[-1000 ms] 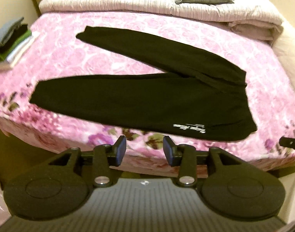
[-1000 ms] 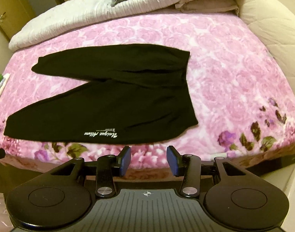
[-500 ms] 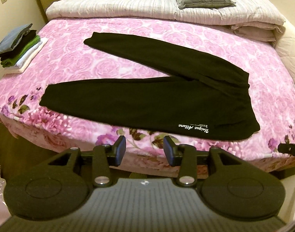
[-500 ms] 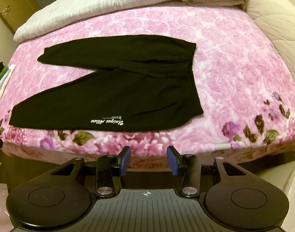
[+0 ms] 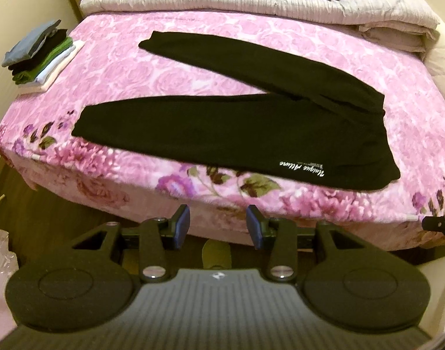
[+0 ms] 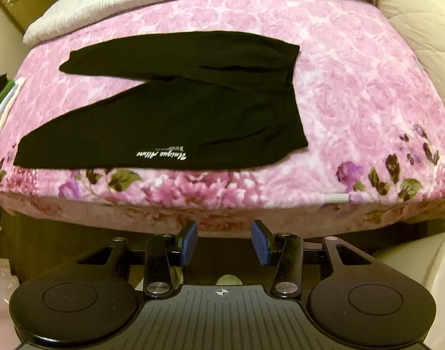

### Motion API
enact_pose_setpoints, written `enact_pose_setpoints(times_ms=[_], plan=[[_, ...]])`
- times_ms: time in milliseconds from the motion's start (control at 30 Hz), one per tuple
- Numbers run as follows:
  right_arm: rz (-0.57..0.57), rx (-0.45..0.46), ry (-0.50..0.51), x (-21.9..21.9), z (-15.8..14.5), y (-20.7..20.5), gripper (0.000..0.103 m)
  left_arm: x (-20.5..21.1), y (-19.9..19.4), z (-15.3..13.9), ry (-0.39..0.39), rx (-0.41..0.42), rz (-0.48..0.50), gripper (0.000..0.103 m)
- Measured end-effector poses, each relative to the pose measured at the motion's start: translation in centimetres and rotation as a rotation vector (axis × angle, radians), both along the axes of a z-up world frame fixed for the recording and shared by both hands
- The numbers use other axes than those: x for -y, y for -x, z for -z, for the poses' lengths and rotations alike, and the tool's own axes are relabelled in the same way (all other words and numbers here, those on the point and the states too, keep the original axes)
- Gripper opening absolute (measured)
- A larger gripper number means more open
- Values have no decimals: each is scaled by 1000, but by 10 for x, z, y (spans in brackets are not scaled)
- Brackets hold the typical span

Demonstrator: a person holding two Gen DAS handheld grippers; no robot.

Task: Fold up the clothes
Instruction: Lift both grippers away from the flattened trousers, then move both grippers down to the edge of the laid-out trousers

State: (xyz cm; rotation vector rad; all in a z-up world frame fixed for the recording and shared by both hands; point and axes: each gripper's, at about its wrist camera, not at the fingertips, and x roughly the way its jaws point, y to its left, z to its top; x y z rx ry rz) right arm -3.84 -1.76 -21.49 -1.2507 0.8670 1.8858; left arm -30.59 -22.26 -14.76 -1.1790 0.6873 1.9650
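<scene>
At the far left of the bed (image 5: 111,93), a stack of folded clothes (image 5: 38,54) sits near the corner, well apart from the trousers (image 5: 222,134). A wide sweep with a trouser leg could brush that stack and topple it, since it stands close to the bed's edge.

The black trousers lie spread flat on the pink flowered blanket (image 6: 354,81), legs pointing left and splayed in a V, waist to the right. The near leg runs close along the front edge of the bed, with the white lettering (image 5: 302,171) near the hip. Because that leg lies so near the edge, a careless tug toward the person could drag it off the side. The far leg overlaps the near one at the seat, so a pinch there may catch two layers and fold crookedly.

The left tool (image 5: 218,227) hangs in front of the bed, below the mattress edge, its jaws parted and holding nothing. The right tool (image 6: 224,243) hangs likewise, jaws parted and empty, facing the hip end. The blanket is plush; a low grab could nip it with the cloth and lift both.

Further right, the bedding (image 5: 383,26) piled at the head of the bed stands clear of the trousers.
</scene>
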Motion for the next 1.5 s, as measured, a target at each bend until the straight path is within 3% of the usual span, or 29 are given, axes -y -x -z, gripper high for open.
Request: enact_pose_setpoints(times_ms=[367, 800, 900, 1033, 1233, 1500], plan=[[-18, -27, -9, -2, -6, 8, 45, 1, 5, -10, 1, -40, -5, 38], [42, -126, -67, -33, -31, 5, 45, -17, 25, -29, -91, -68, -7, 38], [82, -148, -99, -42, -37, -2, 45, -23, 38, -30, -112, -56, -12, 44], [164, -166, -98, -58, -34, -13, 45, -46, 62, -25, -136, -33, 10, 45], [289, -192, -57, -86, -19, -18, 45, -104, 93, -16, -161, 8, 126, 45], [371, -179, -180, -129, -32, 29, 45, -176, 155, -15, -186, 10, 266, 45]])
